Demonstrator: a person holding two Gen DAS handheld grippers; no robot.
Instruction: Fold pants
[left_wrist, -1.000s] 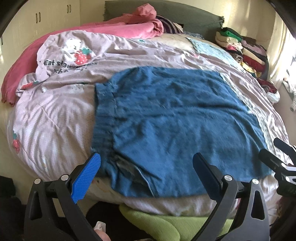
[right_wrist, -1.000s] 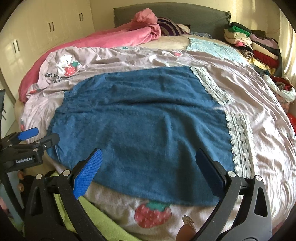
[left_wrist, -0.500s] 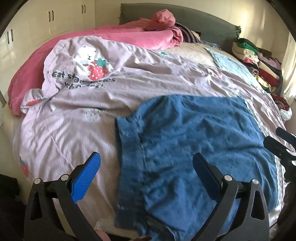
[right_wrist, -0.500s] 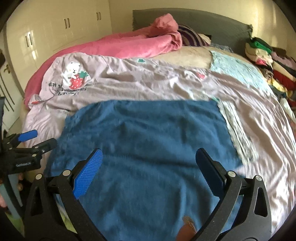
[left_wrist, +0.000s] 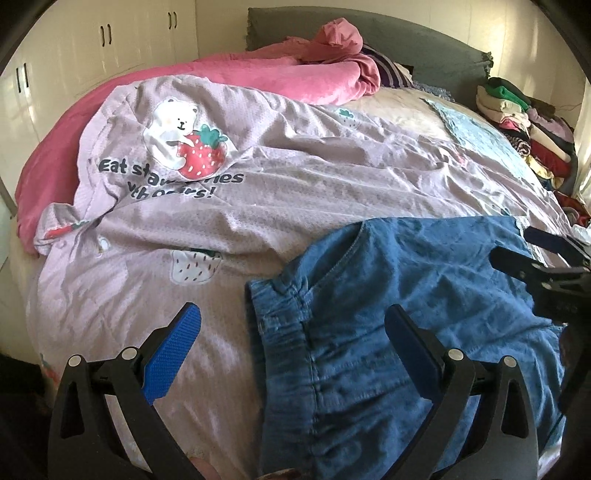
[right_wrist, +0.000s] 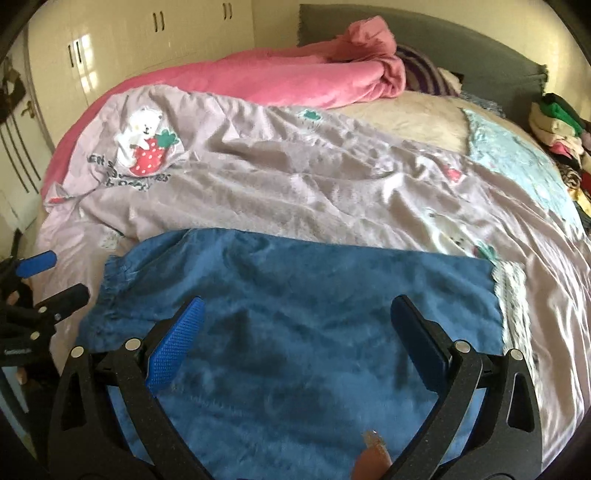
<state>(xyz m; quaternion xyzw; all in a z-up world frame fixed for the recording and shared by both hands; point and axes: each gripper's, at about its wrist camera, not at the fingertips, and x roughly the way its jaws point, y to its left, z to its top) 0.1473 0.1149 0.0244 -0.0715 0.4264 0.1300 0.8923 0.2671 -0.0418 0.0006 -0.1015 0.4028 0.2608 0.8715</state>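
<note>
Blue denim pants (left_wrist: 399, 332) lie flat on the lilac duvet (left_wrist: 258, 192), near the bed's front edge, waistband to the left. My left gripper (left_wrist: 291, 332) hovers open over the waistband (left_wrist: 284, 325), its left finger above bare duvet. The same pants (right_wrist: 295, 314) fill the lower half of the right wrist view. My right gripper (right_wrist: 295, 332) stands open above their middle, holding nothing. The left gripper (right_wrist: 40, 291) shows at that view's left edge, the right gripper (left_wrist: 532, 254) at the left wrist view's right edge.
A pink blanket (left_wrist: 258, 70) is bunched along the back and left of the bed. Stacked folded clothes (left_wrist: 524, 125) stand at the far right by a grey headboard (left_wrist: 406, 40). Cream wardrobe doors (right_wrist: 110, 48) line the left wall. A pale blue cloth (right_wrist: 517, 158) lies at the back right.
Both grippers have moved forward over the bed, so the pants now sit lower and closer in each view. The pants have not moved and both grippers stay open.
</note>
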